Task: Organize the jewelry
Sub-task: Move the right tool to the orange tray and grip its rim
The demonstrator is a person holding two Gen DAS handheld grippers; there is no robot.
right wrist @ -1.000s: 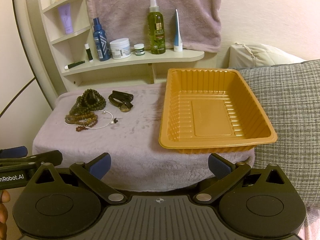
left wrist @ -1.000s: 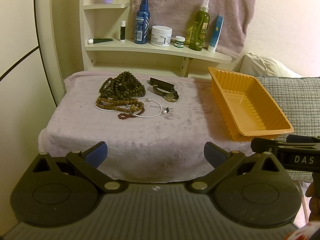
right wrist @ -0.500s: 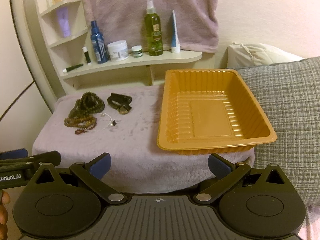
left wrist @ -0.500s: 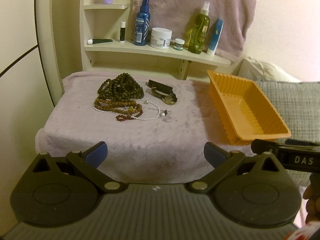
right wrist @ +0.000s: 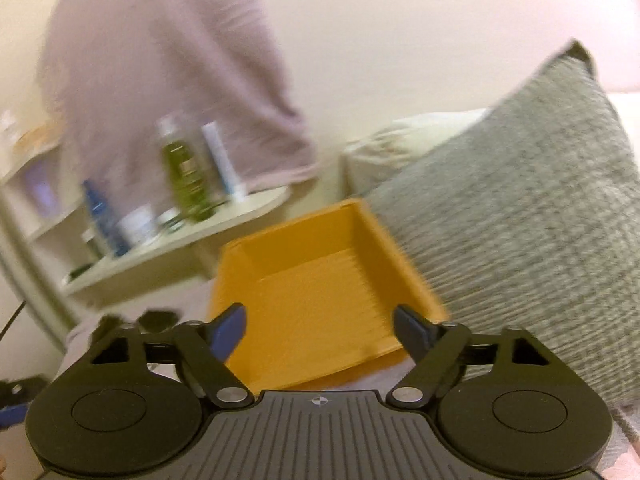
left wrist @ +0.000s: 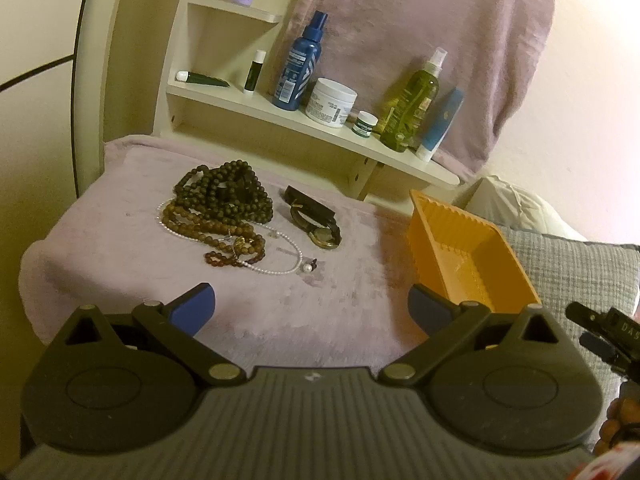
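On the mauve cloth-covered table [left wrist: 120,248] lies a heap of dark wooden bead necklaces [left wrist: 224,196], with a thin pearl strand [left wrist: 280,268] and a small reddish bead loop around it. A dark-strapped watch [left wrist: 316,220] rests just right of the heap. The orange plastic tray [left wrist: 472,256] stands empty at the table's right end. My left gripper [left wrist: 312,306] hovers open over the near table edge, holding nothing. In the blurred right wrist view my right gripper [right wrist: 320,330] sits in front of the orange tray [right wrist: 332,280]; its jaws are closing, with nothing between them.
A cream shelf [left wrist: 304,124] behind the table carries bottles, jars and tubes. A mauve towel [left wrist: 420,20] hangs above it. A grey woven cushion [right wrist: 540,216] and a pale pillow [left wrist: 516,208] lie right of the tray. A hand [left wrist: 620,424] shows at the right edge.
Both views have tilted as the grippers rolled. The right gripper has swung toward the tray and cushion, and its fingers have drawn closer together. The left gripper has edged nearer the jewelry.
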